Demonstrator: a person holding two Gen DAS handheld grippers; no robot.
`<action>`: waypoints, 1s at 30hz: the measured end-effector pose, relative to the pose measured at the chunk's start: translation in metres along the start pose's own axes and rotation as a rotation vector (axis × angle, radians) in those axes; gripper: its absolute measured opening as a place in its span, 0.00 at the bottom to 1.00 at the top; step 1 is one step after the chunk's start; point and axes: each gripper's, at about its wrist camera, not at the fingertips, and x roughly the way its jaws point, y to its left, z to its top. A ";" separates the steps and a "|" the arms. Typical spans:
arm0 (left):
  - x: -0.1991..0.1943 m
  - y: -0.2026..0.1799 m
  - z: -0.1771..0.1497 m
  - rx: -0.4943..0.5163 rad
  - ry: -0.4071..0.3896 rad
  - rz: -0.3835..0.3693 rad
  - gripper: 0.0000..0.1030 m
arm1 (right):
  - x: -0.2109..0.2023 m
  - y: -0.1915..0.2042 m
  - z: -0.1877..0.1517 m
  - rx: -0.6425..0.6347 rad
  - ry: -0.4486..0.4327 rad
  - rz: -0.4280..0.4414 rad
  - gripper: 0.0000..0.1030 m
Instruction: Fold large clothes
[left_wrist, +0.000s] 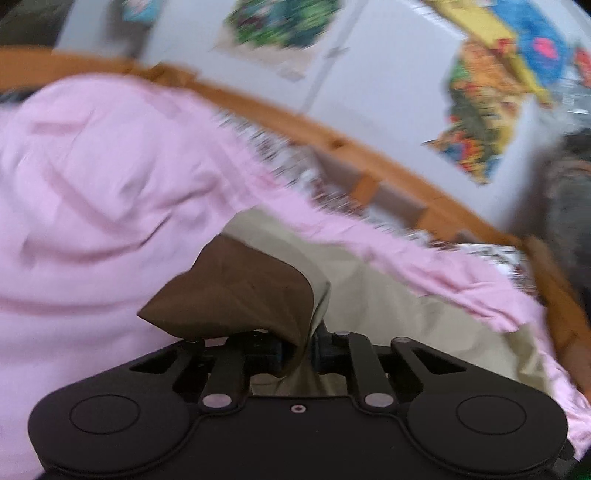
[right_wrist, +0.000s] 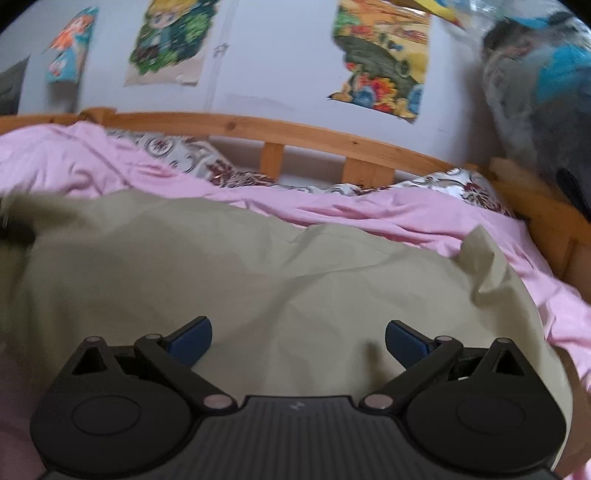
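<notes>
Left gripper (left_wrist: 301, 354) clenched on a lifted fold of khaki garment (right_wrist: 280, 280) spread over pink bedsheet (right_wrist: 424, 218), right gripper (right_wrist: 298, 341) released above it (posters at twelve o'clock), folding seemingly only begun, most remaining.

We were in a bedroom of a home, likely a child's. A wooden bed frame (right_wrist: 295, 131) with slats ran along a pale wall (right_wrist: 273, 55), and a pink sheet (right_wrist: 388, 214) covered the mattress beside a flower-patterned pillow (right_wrist: 177, 149). Bright cartoon posters (right_wrist: 384, 59) were stuck to the wall above the bed.
</notes>
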 end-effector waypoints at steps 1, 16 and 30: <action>-0.005 -0.009 0.005 0.047 -0.028 -0.039 0.13 | 0.001 -0.003 0.002 0.011 0.014 0.016 0.95; 0.023 -0.191 0.013 0.741 0.091 -0.675 0.11 | -0.045 -0.094 0.008 -0.029 0.093 0.009 0.86; 0.069 -0.234 -0.089 1.091 0.310 -0.923 0.13 | -0.073 -0.239 -0.005 0.378 -0.042 -0.209 0.83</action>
